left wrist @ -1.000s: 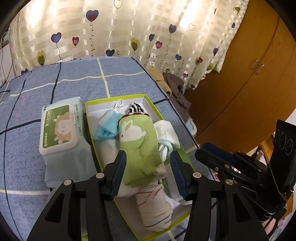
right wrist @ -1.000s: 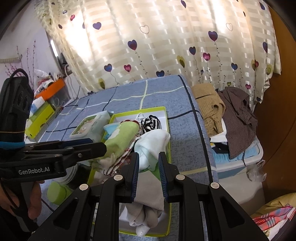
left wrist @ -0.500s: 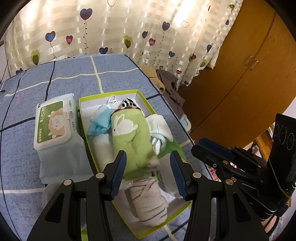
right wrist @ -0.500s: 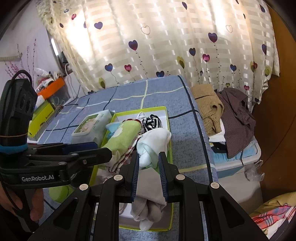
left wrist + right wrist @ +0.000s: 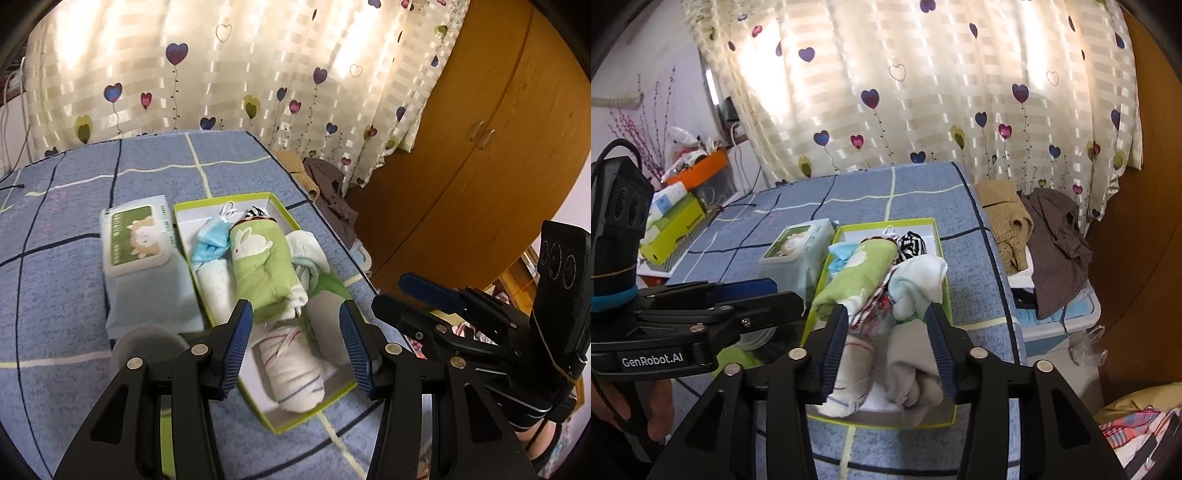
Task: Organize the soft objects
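Note:
A green-rimmed box [image 5: 303, 419] lies on the blue bedspread [image 5: 74, 295], packed with soft things. Among them are a green rabbit cloth roll [image 5: 264, 273], a blue mask [image 5: 208, 245], a striped white sock [image 5: 291, 365] and a grey sock [image 5: 327, 328]. My left gripper [image 5: 295, 321] hovers open above the box's near end, holding nothing. My right gripper [image 5: 886, 317] is over the same end with its jaws opening. The grey sock [image 5: 912, 369] rests in the box [image 5: 886, 223] below them, and the pads are not pressing on it.
A pack of wet wipes [image 5: 140, 236] lies against the box's left side, with a blurred grey round thing [image 5: 147, 343] in front of it. Clothes [image 5: 1034, 229] are piled beyond the bed's right edge, next to a wooden wardrobe [image 5: 480, 147]. Boxes [image 5: 672, 221] stand far left.
The right gripper's jaws spread and let go of the grey sock, which now lies in the box. Both grippers drew back and rose a little.

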